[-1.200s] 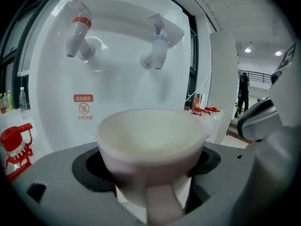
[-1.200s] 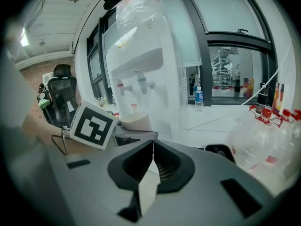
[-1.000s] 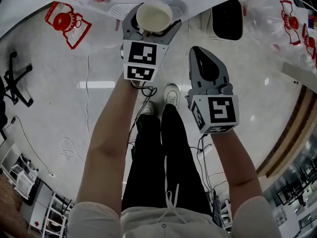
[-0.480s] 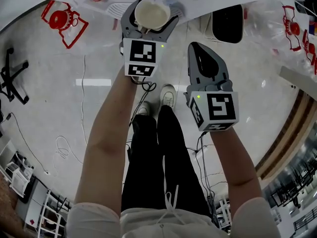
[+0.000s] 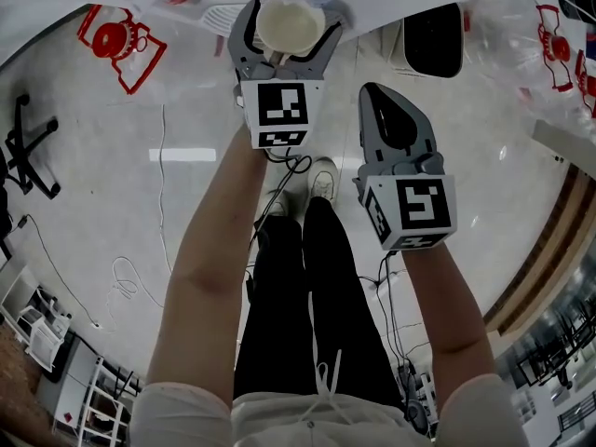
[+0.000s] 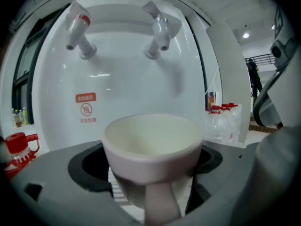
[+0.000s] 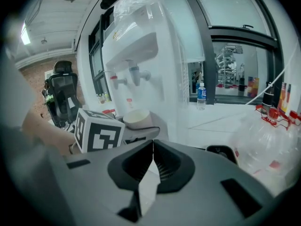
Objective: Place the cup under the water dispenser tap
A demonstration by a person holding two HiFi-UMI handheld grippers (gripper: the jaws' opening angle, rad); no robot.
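Head view, centre right: right gripper (image 5: pixel 377 101) is clenched empty and held aside as a spare. At upper centre, cup (image 5: pixel 291 24) is clamped upright by left gripper (image 5: pixel 287 15), ready for setting down. Taps (image 6: pixel 159 32) on water dispenser (image 6: pixel 131 88) are beyond, not yet overhead.

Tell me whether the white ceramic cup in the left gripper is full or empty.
Empty: the white ceramic cup shows a bare, dry inside in the head view.

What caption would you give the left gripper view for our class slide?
Left gripper holds an empty white cup before the water dispenser, lower than its red-capped tap and second tap.
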